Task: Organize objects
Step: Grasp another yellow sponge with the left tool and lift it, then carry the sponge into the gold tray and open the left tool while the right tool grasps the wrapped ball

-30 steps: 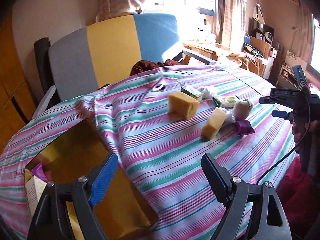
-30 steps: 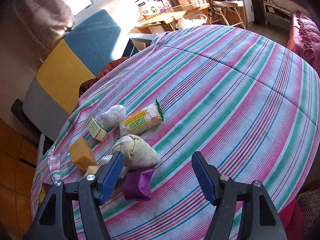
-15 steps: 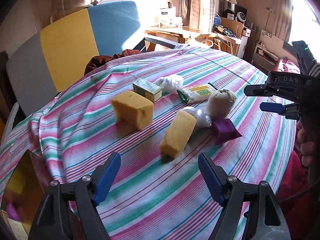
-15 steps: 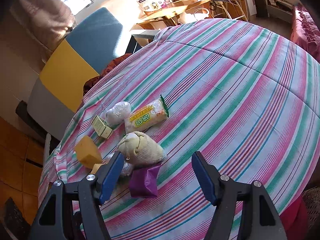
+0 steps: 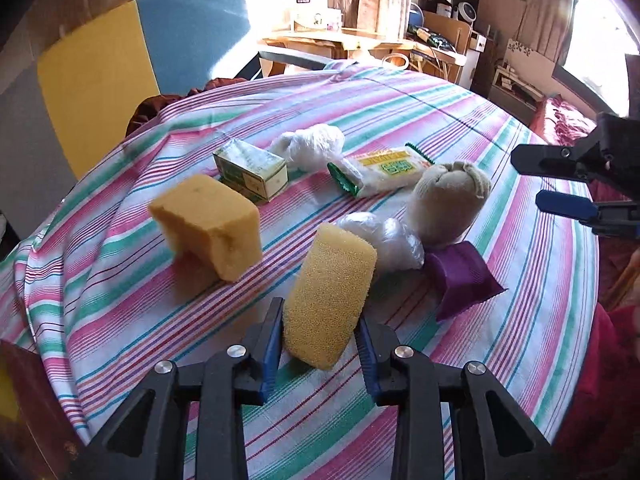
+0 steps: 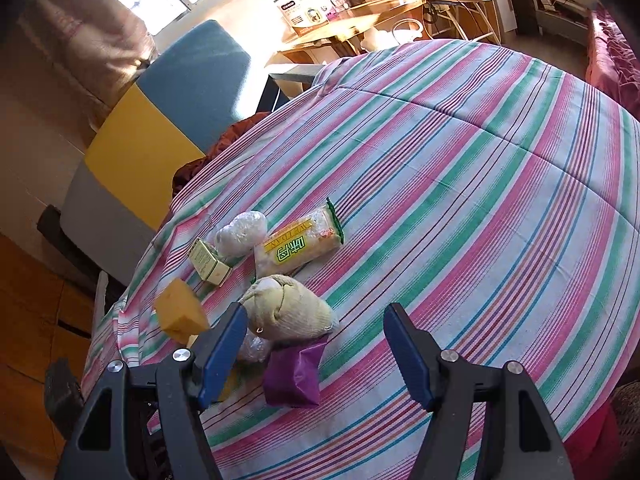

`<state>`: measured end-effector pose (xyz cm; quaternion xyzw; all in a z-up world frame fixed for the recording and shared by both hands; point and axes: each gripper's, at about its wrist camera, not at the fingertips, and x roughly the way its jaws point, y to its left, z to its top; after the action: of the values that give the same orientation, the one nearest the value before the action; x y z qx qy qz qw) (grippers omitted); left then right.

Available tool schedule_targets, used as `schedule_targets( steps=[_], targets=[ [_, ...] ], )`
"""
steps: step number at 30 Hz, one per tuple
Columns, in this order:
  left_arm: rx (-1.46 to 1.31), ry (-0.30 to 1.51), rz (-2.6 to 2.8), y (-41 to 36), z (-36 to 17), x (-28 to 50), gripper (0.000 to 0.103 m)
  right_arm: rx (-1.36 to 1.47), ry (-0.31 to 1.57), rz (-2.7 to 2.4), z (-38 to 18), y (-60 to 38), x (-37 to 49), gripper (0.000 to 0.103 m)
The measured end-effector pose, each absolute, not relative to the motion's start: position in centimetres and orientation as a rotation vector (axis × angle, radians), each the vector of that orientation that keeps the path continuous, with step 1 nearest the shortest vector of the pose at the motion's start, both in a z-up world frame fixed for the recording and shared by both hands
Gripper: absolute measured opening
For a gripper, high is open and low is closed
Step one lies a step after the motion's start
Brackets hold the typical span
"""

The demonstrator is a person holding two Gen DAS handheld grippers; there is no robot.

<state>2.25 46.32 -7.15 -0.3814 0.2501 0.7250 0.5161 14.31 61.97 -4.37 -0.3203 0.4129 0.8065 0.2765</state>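
Sponge first: a yellow oblong foam sponge (image 5: 330,298) lies on the pink, green and white striped cloth (image 5: 460,120) at the near edge of the cluster, and the left gripper (image 5: 320,332) has its blue-padded jaws closing on the sponge's near end, one pad on each side and touching or nearly touching the foam. In the right wrist view only a pale sliver of this sponge shows behind that camera's own finger.

Left of it stands a larger orange-yellow sponge block (image 5: 208,224), tipped on one edge. Behind that is a small green and cream carton (image 5: 252,174), then a white plastic-wrapped bundle (image 5: 310,146) and a clear snack packet with yellow and green print (image 5: 380,170). A beige knotted cloth pouch (image 5: 448,204) sits to the right, with a crumpled clear plastic wrap (image 5: 386,238) against the sponge's far end and a purple foil sachet (image 5: 460,280) just in front of the pouch.

The right gripper (image 6: 316,348) hangs spread wide above the pouch and sachet, nothing between its pads; from the left wrist it appears only as two fingers cut off at the right edge. The right view alone shows the broad bare stretch of cloth beyond the cluster. Both views show a grey, yellow and blue upholstered panel (image 5: 120,64) behind the cloth; the print on the packet is too small to read.
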Motion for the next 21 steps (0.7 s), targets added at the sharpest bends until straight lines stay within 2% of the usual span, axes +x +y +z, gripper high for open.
schedule_targets(
  steps=[21],
  targets=[
    [-0.969, 0.416, 1.879, 34.2, -3.2, 3.8, 0.034, -0.990, 0.891, 2.207, -4.9, 60.1, 11.9, 0.072]
  ],
)
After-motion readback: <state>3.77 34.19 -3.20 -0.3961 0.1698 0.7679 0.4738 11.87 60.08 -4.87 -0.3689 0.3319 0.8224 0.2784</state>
